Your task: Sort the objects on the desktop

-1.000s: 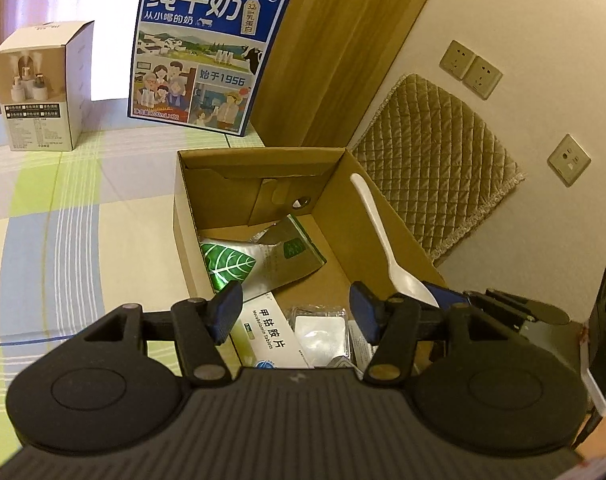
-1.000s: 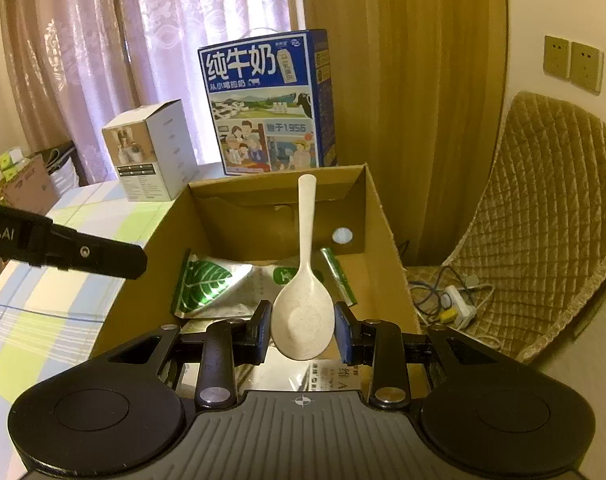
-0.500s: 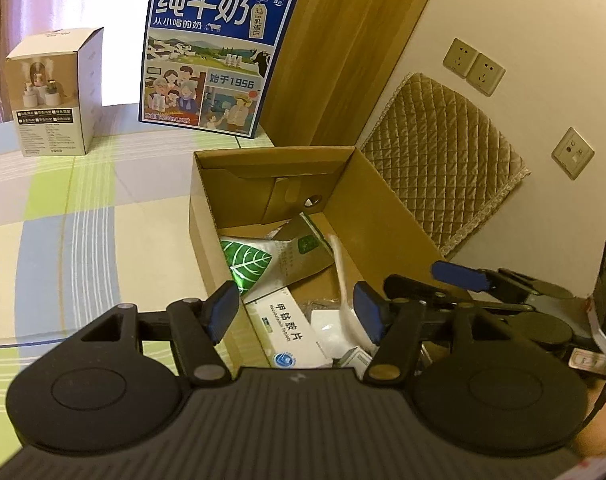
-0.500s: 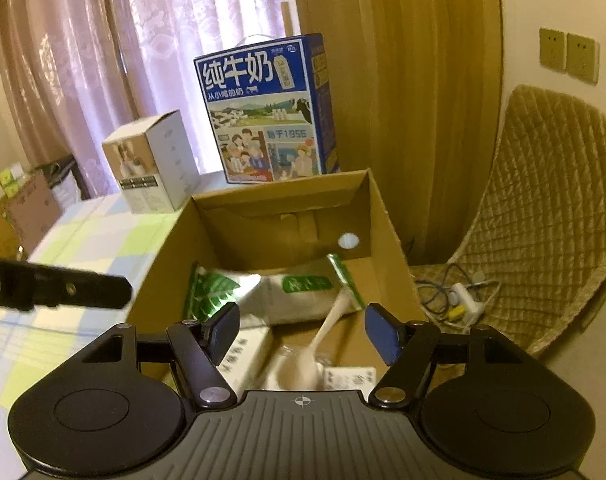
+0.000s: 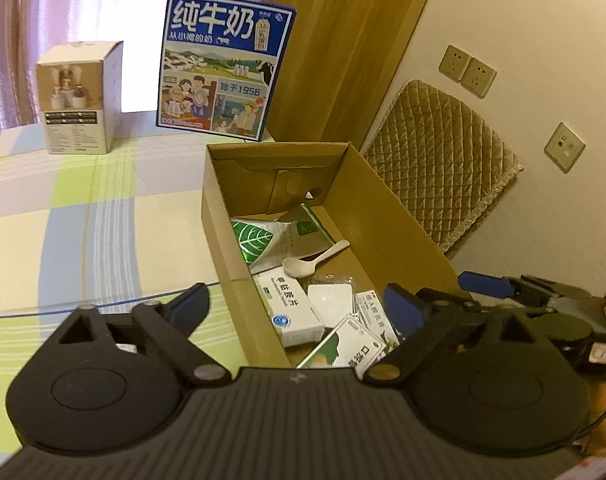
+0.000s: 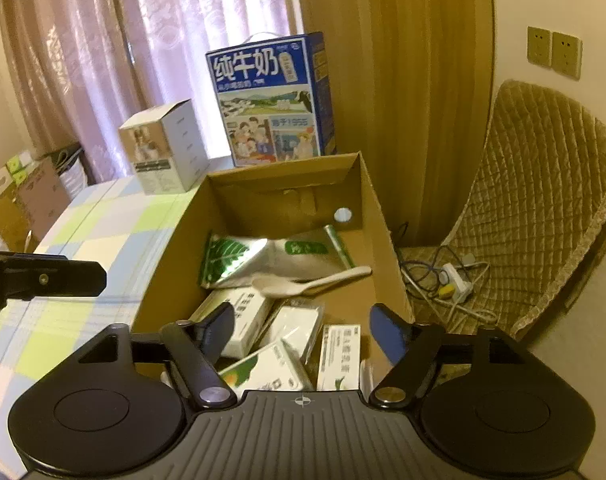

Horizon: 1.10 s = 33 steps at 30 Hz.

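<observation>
A white plastic spoon (image 5: 313, 260) (image 6: 303, 284) lies inside the open cardboard box (image 5: 399, 220) (image 6: 171, 264), on top of a green leaf-print packet (image 5: 259, 240) (image 6: 239, 256) and several white medicine boxes (image 5: 291, 308) (image 6: 339, 356). My left gripper (image 5: 299, 308) hangs over the near left corner of the box, jaws opening wide, nothing between them. My right gripper (image 6: 303, 330) hovers over the near end of the box, jaws opening, nothing between them; it also shows at the right in the left wrist view (image 5: 487, 282).
A blue milk carton (image 5: 223, 64) (image 6: 271, 100) and a small white product box (image 5: 77, 96) (image 6: 163, 148) stand behind the cardboard box on the checked tablecloth (image 5: 83, 216). A quilted chair (image 6: 543, 200) and a power strip with cables (image 6: 451, 280) lie to the right.
My right gripper opened and let go of the spoon, which dropped into the box. Both grippers pulled back from the box, and my left gripper's jaws spread wider.
</observation>
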Each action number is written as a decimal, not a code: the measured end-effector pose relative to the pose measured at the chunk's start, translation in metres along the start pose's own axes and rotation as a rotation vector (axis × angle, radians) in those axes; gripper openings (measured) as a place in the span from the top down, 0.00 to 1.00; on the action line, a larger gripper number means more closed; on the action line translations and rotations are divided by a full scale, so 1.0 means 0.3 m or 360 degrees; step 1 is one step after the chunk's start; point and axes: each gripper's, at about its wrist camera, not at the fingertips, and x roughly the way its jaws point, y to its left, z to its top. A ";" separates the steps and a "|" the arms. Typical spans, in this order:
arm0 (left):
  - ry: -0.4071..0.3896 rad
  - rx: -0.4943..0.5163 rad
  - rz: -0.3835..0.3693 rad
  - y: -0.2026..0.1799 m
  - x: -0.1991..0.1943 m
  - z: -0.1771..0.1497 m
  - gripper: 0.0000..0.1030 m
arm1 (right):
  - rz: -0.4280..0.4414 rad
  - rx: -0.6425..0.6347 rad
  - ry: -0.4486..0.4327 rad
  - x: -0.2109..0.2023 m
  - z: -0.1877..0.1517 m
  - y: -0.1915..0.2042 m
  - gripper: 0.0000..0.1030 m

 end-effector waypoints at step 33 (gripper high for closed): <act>-0.0032 -0.0062 0.0232 -0.147 -0.361 -0.345 0.01 | -0.0063 -0.0064 0.0069 -0.372 -0.179 0.167 0.02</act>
